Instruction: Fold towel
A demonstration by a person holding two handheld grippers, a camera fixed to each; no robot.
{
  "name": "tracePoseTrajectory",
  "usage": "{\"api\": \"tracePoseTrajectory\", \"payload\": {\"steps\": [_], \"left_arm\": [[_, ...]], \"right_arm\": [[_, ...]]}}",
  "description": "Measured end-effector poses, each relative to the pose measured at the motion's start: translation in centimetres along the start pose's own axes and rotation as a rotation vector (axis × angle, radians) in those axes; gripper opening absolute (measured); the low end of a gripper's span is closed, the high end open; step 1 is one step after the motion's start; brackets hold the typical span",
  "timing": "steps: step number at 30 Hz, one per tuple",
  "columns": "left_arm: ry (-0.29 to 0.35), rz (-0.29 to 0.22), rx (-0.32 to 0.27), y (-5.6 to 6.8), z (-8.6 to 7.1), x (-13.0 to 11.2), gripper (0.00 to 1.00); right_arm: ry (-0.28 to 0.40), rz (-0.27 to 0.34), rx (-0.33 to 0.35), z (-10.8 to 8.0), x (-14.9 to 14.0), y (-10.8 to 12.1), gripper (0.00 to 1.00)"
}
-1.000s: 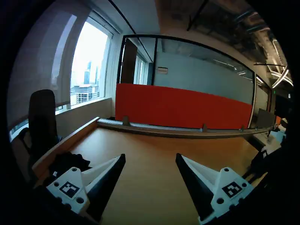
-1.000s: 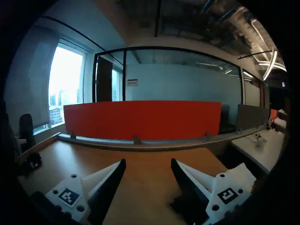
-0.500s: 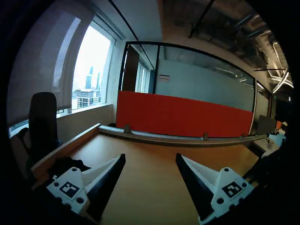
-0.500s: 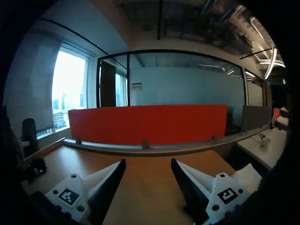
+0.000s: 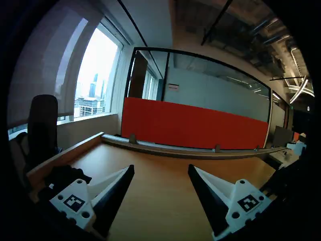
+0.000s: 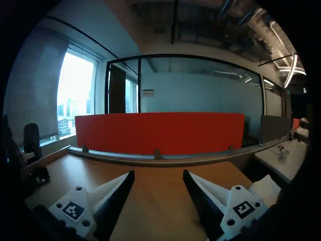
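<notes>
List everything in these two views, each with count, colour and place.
orange-brown wooden desk top: one, brown, beneath both grippers.
red flat partition panel: one, red, upright along the desk's far edge.
black high-backed office chair: one, black, left of the desk by the window.
bright window: one, daylit, on the left wall.
black lumpy bundle: one, black, at the desk's left edge; cannot tell what it is.
white cloth-like item: one, white, at the desk's right edge; possibly the towel.
white neighbouring desk: one, white, off to the right.
left hand-held gripper: one, white and black, open, holding nothing.
right hand-held gripper: one, white and black, open, holding nothing.
</notes>
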State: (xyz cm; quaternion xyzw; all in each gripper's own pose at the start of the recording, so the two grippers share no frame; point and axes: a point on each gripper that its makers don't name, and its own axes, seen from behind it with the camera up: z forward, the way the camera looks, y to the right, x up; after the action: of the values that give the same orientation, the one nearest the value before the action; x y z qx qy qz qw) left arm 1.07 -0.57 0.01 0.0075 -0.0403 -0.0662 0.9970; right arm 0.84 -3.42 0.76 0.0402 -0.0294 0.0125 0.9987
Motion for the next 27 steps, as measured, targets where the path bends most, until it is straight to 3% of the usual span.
{"api": "tracePoseTrajectory", "payload": {"steps": [15, 27], "left_arm": [[0.043, 0.066, 0.008, -0.8, 1.3, -4.1, 1.00], [0.067, 0.093, 0.011, -1.7, 1.4, -7.2, 1.00]], "right_arm": [[0.001, -0.008, -0.005, -0.2, -1.5, -0.9, 0.94], [-0.011, -0.022, 0.010, 0.3, -2.4, -3.4, 0.94]]}}
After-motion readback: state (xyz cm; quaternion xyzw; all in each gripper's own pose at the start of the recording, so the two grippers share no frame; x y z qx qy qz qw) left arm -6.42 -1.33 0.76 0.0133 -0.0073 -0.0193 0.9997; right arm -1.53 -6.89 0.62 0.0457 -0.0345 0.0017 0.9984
